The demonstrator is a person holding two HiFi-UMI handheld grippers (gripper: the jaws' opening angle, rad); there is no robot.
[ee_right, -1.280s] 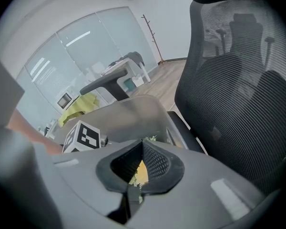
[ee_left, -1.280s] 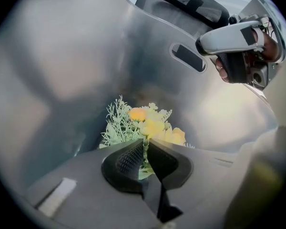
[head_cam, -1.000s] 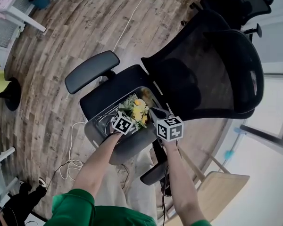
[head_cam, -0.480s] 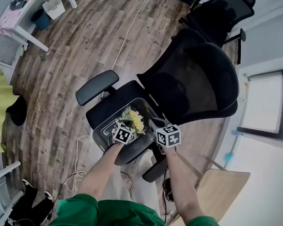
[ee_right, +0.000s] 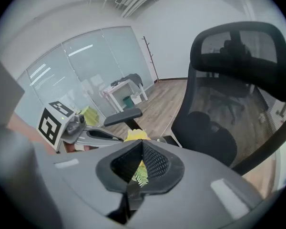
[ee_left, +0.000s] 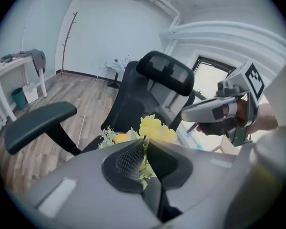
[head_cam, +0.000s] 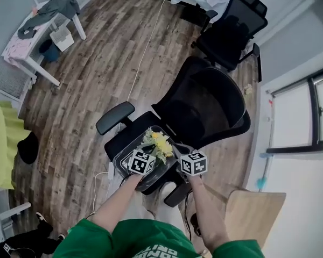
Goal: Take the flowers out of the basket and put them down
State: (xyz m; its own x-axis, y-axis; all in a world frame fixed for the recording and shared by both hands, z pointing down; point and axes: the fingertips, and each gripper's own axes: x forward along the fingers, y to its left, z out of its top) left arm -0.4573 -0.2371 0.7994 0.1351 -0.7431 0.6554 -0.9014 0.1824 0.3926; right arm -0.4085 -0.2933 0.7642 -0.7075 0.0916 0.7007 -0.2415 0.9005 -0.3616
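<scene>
The left gripper (ee_left: 144,140) has its jaws almost together, pinching the green stems of the flowers (ee_left: 154,128), whose yellow blooms rise just past the jaw tips. The right gripper (ee_right: 141,142) is likewise clamped, with a fern leaf and a bit of yellow showing between its pads. In the head view both grippers meet at lower centre of the frame, side by side. There the flowers (head_cam: 157,142) show at the upper edge of the grey basket (head_cam: 118,158), which sits on the seat of a black chair (head_cam: 204,104). Whether the stems have cleared the rim cannot be told.

The step in hand looks like the lift out of the basket. Next, the bunch likely needs to come fully clear of the rim, then be carried aside to a free surface and laid down before either grip lets go.
</scene>
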